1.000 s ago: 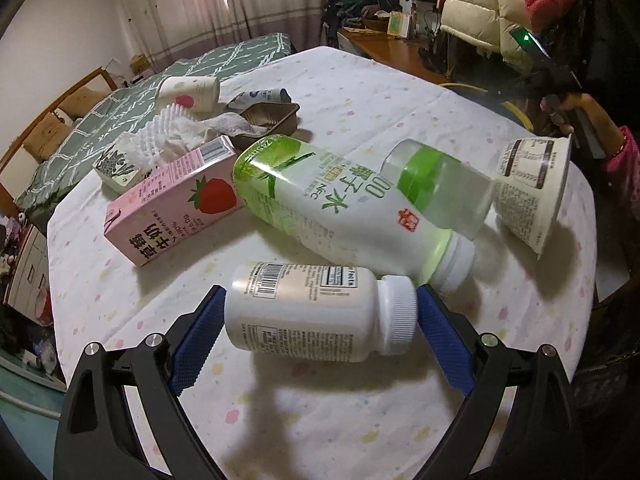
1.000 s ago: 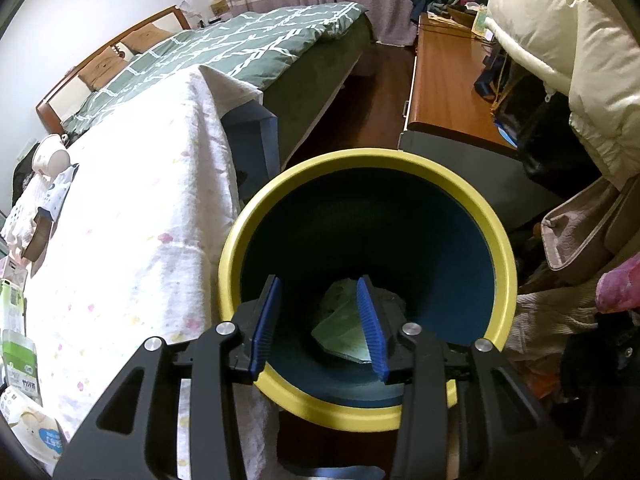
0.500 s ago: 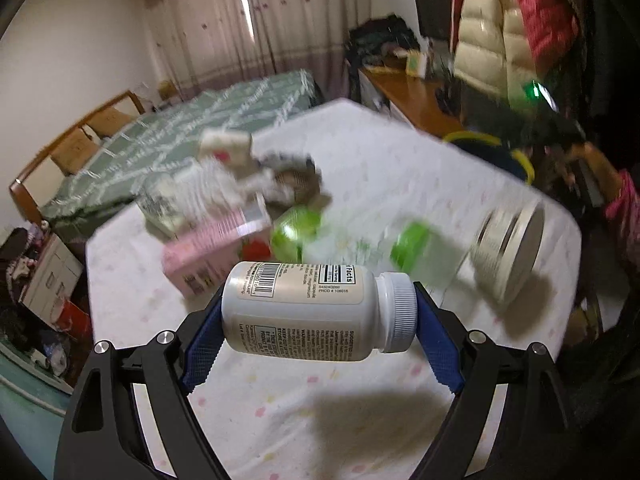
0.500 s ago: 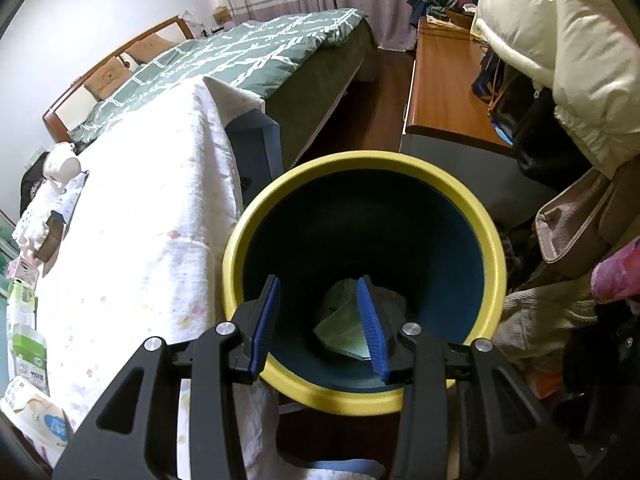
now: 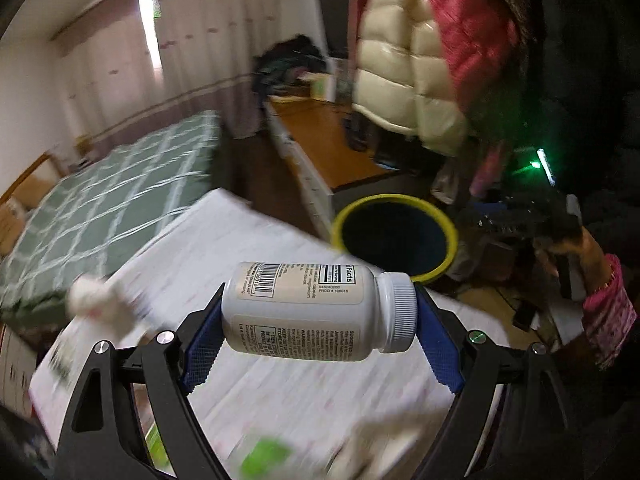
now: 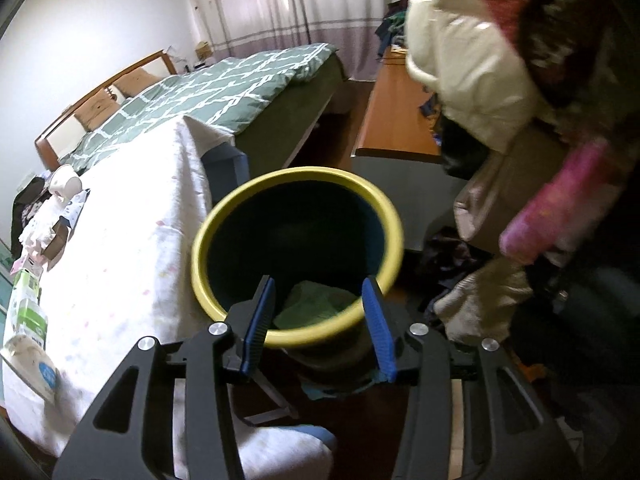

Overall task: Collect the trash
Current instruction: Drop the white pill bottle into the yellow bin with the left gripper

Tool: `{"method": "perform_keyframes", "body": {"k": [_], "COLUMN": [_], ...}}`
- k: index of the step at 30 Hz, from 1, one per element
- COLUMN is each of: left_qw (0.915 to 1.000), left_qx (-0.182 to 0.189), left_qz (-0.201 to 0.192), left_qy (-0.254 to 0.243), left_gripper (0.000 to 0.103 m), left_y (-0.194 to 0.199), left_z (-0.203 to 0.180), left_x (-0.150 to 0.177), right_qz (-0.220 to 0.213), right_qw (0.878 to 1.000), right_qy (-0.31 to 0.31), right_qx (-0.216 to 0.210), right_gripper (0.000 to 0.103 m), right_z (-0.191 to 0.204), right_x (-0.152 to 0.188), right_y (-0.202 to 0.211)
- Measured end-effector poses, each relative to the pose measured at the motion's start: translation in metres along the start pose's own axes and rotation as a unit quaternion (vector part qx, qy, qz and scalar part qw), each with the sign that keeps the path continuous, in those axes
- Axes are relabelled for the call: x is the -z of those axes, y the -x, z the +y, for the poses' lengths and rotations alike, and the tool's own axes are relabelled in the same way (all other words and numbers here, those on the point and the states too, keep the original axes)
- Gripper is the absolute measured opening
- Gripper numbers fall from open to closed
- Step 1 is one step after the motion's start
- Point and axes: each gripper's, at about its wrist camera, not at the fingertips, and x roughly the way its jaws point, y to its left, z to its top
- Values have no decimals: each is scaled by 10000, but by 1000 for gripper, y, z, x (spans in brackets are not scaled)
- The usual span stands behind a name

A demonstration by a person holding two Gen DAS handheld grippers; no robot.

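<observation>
Ahead of the fingers we see a green quilted bed (image 6: 224, 92), a wooden desk (image 6: 394, 120) and puffy coats (image 5: 424, 52) hanging above.

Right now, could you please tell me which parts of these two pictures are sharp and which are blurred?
Left wrist view: the white plastic pill bottle in the left tongs is sharp; the white tablecloth and litter smear with motion. Right wrist view: mostly clear; the yellow-rimmed dark bin is slightly soft, the window curtains glare.

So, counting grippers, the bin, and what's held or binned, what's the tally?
Grippers: 2, left gripper shut on bottle, right gripper empty, jaws opening
Bottles: 1
Bin: 1
Green scrap inside: 1
Total: 5
</observation>
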Motion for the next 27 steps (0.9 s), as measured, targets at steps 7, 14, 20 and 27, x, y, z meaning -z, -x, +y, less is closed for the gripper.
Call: {"method": "perform_keyframes", "body": {"k": [7,14,20,27], "left_qw": [9947,9848,9760,9793], "left_qx": [823,1066,1198,1220], "left_qz": [530,1233,1714,1565], "left_qy": [-318,-593,-600,-394], "left_gripper": [85,85,85,92], "left_y": [-123,-233,-289,-275], "left_z": [-46,-85,-98,-89], "left_x": [-65,-82,-78,-87], "right_qz": [-15,97,210,210], "right_qw": [9996,9986,9979,9982], "right_qy": [-256,-446,-547,-509], "right_qx": [148,253,263,220], "right_gripper": [44,45,45,47], "right_z": [-36,-58,-63,-56], "right_x": [25,43,49,48], "right_y": [18,21,15,16]}}
